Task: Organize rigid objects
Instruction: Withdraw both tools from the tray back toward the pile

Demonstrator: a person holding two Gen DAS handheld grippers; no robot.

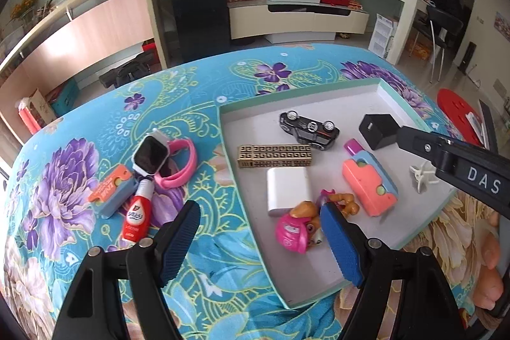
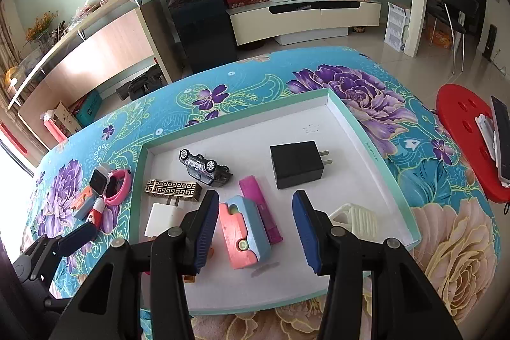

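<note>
The blue-padded left gripper [image 1: 259,239] is hanging nearest the camera with its jaws wide apart and nothing between them, just over the near left edge of the shallow tray [image 1: 387,85], beside the pink helmet figure [image 1: 295,230] lying inside. The right gripper [image 2: 255,230] is also standing open and is holding nothing, above the pink and blue toy [image 2: 244,233] that is resting on the tray floor. Three things are waiting outside on the flowered cloth [image 1: 197,85]: the pink watch [image 1: 159,161], the red tube [image 1: 137,217] and the orange and blue toy [image 1: 111,191], all close together. I think the left gripper is going for these next. It should be coming down on one only, perhaps the tube because it is nearest, closing across its narrow body without pushing the watch strap.
</note>
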